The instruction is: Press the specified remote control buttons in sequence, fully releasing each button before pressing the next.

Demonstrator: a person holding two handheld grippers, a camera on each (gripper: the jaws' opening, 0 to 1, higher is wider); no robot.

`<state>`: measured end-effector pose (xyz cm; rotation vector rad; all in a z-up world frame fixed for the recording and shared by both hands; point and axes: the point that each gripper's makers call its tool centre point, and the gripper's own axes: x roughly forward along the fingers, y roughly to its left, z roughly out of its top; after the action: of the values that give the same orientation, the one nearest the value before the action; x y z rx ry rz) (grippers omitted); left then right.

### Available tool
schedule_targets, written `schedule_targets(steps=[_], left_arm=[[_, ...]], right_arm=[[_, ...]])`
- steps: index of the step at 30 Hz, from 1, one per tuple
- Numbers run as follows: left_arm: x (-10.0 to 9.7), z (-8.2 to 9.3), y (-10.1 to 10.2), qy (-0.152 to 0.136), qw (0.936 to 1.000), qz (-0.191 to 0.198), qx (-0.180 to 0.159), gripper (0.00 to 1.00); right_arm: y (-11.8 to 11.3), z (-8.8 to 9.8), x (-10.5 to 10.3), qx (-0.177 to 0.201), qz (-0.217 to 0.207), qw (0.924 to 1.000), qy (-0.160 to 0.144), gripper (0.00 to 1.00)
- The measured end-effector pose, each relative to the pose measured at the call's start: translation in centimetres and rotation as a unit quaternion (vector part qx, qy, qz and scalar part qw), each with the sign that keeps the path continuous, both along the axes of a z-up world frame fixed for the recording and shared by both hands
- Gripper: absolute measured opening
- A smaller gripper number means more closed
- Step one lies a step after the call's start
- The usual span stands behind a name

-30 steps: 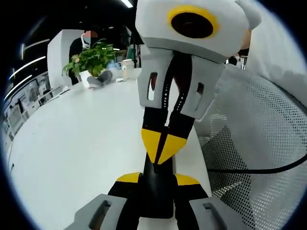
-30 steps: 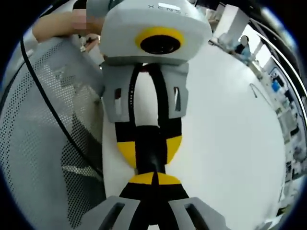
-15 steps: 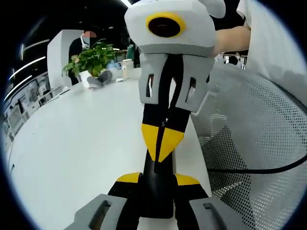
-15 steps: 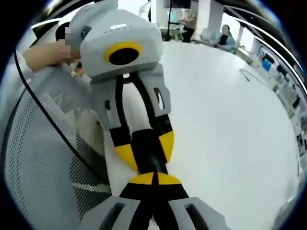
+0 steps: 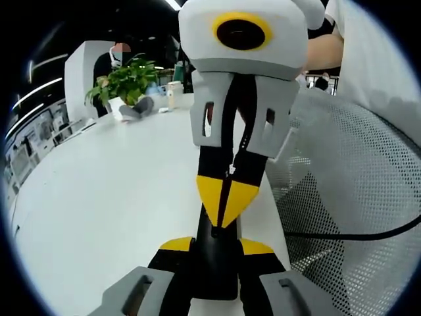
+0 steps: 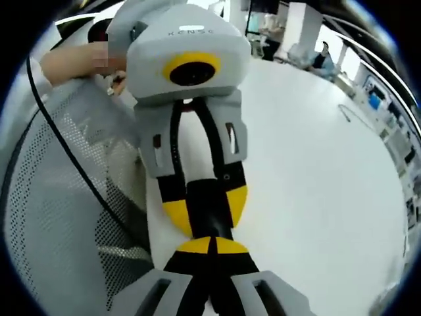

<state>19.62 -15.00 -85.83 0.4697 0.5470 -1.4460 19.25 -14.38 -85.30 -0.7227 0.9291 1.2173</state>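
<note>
A black remote (image 5: 214, 270) is clamped between the yellow-tipped jaws of my left gripper (image 5: 216, 245), just above a white table. My right gripper (image 5: 225, 197) comes down from the top of the left gripper view. Its yellow tips are shut together and rest on the remote's far end. In the right gripper view my right gripper (image 6: 212, 246) shows the same shut tips against the remote (image 6: 209, 194). There the left gripper (image 6: 206, 210) faces me, shut on the remote. The remote's buttons are hidden.
The white table (image 5: 99, 197) stretches away to a potted plant (image 5: 125, 82) and a cup (image 5: 174, 92). A white mesh chair back (image 5: 355, 184) with a black cable (image 5: 342, 234) stands close beside the grippers. A person's hand (image 6: 79, 56) holds the left gripper.
The right gripper has swayed slightly to one side and back while its tips stayed on the remote. The left gripper and the remote have kept their place.
</note>
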Motion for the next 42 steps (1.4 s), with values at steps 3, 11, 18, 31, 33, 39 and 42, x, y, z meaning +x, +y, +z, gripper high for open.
schedule_targets(steps=[3,11,18,31,33,39,42], left_arm=[[0.0,0.0,0.0,0.0,1.0,0.0,0.0,0.24],[0.0,0.0,0.0,0.0,1.0,-0.001,0.0,0.24],[0.0,0.0,0.0,0.0,1.0,-0.001,0.001,0.24],[0.0,0.0,0.0,0.0,1.0,-0.002,0.0,0.24],[0.0,0.0,0.0,-0.001,1.0,-0.002,0.0,0.24],[0.0,0.0,0.0,-0.001,1.0,-0.002,0.001,0.24],[0.0,0.0,0.1,-0.001,1.0,-0.002,0.0,0.24]], right_arm=[[0.2,-0.1,0.1,-0.021,0.02,0.9996,-0.005,0.0],[0.0,-0.2,0.1,-0.03,0.031,0.9988,-0.022,0.0],[0.1,-0.1,0.0,-0.022,0.037,0.999,-0.016,0.0],[0.5,0.1,0.2,-0.007,0.018,0.9996,-0.023,0.0],[0.8,0.1,0.1,-0.005,0.019,0.9996,-0.021,0.0],[1.1,0.0,0.1,-0.013,0.04,0.9986,-0.031,0.0],[1.0,0.0,0.1,-0.02,0.05,0.9981,-0.031,0.0]])
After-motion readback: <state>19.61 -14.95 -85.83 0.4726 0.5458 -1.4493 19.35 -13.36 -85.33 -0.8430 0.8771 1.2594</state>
